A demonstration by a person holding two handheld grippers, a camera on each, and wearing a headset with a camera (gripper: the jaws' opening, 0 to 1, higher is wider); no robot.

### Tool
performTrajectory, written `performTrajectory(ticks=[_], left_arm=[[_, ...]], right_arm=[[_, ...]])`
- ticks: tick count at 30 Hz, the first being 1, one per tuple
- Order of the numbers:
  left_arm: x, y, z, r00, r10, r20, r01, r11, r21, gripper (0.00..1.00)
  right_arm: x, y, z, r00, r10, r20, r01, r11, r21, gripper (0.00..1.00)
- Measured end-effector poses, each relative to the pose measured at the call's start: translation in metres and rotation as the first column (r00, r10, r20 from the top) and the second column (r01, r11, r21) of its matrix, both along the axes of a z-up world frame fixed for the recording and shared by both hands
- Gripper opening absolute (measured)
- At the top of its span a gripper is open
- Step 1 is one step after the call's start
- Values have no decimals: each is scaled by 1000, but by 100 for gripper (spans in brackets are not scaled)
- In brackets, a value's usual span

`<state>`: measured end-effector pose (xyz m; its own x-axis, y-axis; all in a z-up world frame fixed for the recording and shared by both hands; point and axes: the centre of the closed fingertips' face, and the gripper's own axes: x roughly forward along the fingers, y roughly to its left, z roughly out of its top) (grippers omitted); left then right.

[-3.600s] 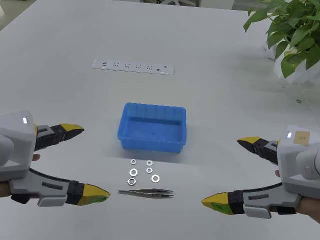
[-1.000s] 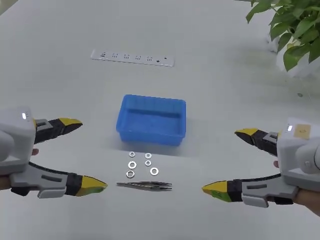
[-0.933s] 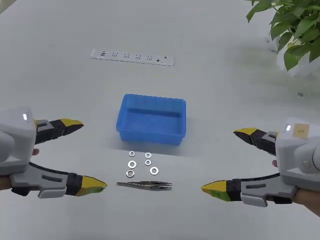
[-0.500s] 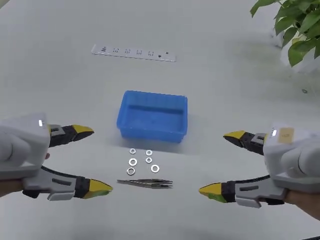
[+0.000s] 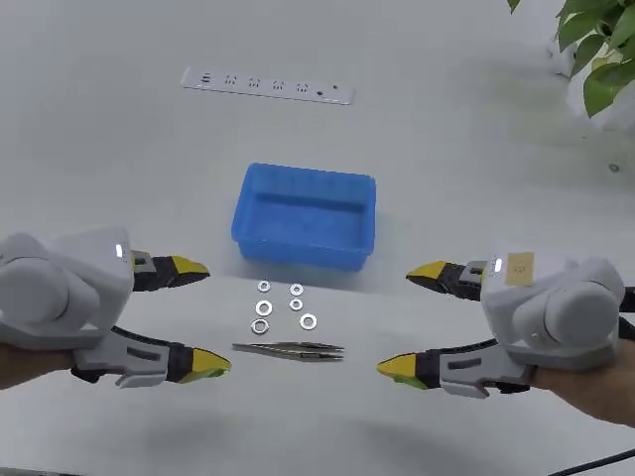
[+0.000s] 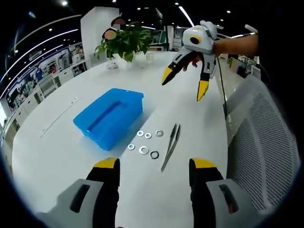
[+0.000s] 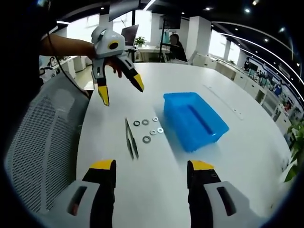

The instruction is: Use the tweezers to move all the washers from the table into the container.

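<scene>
With left tongs (image 5: 213,315) and right tongs (image 5: 395,321) both apart and empty, I judged the slim metal tweezers (image 5: 288,348) light, springy and slippery, best pinched across their middle.

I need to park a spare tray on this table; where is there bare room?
Bare tabletop lies between the white power strip and the blue plastic container, and right of the container toward the green leafy plant. Crowded: in front of the container, where small metal washers and steel tweezers lie between the left claw and right claw.

Left claw (image 5: 214,315), right claw (image 5: 395,320): both agape
</scene>
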<state>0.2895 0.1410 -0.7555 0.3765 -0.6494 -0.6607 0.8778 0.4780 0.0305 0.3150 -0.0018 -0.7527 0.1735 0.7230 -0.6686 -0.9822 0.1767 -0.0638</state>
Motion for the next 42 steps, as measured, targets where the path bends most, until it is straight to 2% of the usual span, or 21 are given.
performTrajectory(ticks=[8,18,37,40,42], left_arm=[[-4,-4,-16,999,-49,-23,50,998,47,53],[-9,-12,-33,991,-123,-53,128,988,88,41],[-14,-17,-51,974,-208,-92,219,964,148,23],[-14,-18,-53,969,-232,-81,242,956,167,21],[-14,-20,-51,968,-238,-78,247,956,156,20]], right_arm=[[-7,13,-15,997,74,-10,-74,997,-29,50],[-21,34,-37,984,175,-19,-176,980,-89,38],[-26,59,-56,967,252,-45,-256,959,-121,18],[-25,60,-60,966,256,-42,-260,956,-134,18],[-26,61,-62,962,272,-38,-275,950,-147,16]])
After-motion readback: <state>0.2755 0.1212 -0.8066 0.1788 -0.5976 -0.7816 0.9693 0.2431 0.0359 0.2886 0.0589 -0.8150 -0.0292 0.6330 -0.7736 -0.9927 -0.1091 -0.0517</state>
